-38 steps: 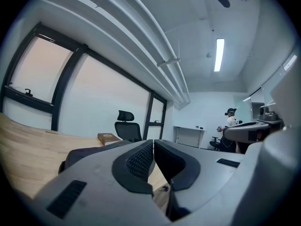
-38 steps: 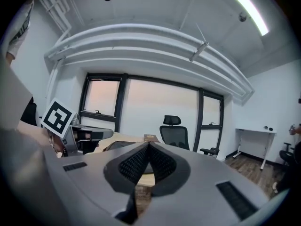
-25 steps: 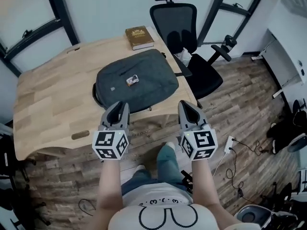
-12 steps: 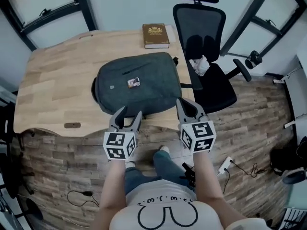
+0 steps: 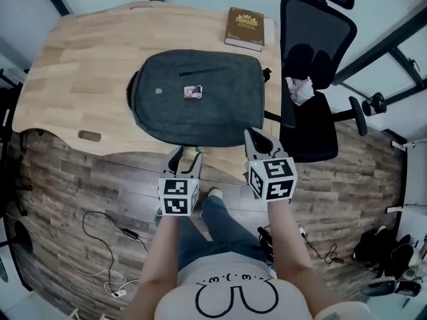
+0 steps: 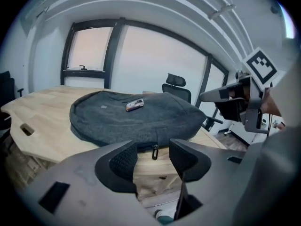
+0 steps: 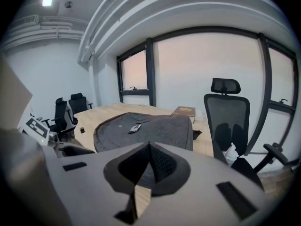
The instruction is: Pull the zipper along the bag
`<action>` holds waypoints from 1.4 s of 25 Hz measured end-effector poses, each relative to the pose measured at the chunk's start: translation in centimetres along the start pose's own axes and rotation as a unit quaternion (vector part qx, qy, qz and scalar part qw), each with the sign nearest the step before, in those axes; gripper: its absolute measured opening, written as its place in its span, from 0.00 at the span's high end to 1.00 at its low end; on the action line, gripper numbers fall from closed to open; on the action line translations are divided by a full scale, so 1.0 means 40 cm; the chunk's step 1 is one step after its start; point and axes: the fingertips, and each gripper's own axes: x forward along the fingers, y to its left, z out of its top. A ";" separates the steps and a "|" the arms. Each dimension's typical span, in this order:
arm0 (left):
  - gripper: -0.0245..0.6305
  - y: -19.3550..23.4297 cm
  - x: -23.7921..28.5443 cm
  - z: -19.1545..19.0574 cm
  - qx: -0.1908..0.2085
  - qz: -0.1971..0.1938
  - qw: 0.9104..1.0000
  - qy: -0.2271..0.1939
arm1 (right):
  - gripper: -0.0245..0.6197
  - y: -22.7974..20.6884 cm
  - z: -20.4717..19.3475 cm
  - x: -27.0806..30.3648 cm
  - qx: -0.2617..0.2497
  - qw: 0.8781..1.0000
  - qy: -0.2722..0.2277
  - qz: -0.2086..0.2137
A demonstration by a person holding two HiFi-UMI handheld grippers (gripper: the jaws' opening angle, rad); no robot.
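A dark grey bag (image 5: 200, 99) lies flat on the wooden table (image 5: 73, 72), with a small tag (image 5: 193, 92) on top. In the left gripper view its zipper pull (image 6: 154, 151) hangs at the bag's near edge, seen through the gap of the jaws but well beyond them. My left gripper (image 5: 187, 156) hovers off the table's near edge; its jaws stand wide, closing slightly, with nothing between them. To its right my right gripper (image 5: 253, 136) is shut and empty, its tip close to the bag's near right corner. In the right gripper view the pads (image 7: 160, 163) meet.
A brown book (image 5: 245, 28) lies at the table's far right corner. A black office chair (image 5: 313, 79) with crumpled paper (image 5: 301, 90) on its seat stands right of the table. Cables (image 5: 107, 232) trail on the wooden floor at lower left.
The left jaws went from shut to wide open. The view swung, so the table and bag sit higher in it; both grippers kept their place before the bag's near edge.
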 end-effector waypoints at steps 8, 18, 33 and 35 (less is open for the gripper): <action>0.69 -0.019 0.077 -0.087 -0.001 0.078 0.996 0.037 | 0.88 -0.024 -0.055 0.086 0.021 0.998 0.057 0.022; 0.93 0.004 0.083 -0.079 0.001 0.142 0.990 0.024 | 0.88 -0.033 -0.094 0.111 -0.010 0.992 0.122 0.011; 0.93 0.018 0.052 -0.071 -0.025 0.067 0.995 0.072 | 0.88 -0.028 -0.108 0.120 -0.063 0.988 0.138 -0.009; 0.93 0.020 0.051 -0.073 -0.016 0.063 0.995 0.081 | 0.88 -0.030 -0.108 0.118 -0.060 0.989 0.137 -0.006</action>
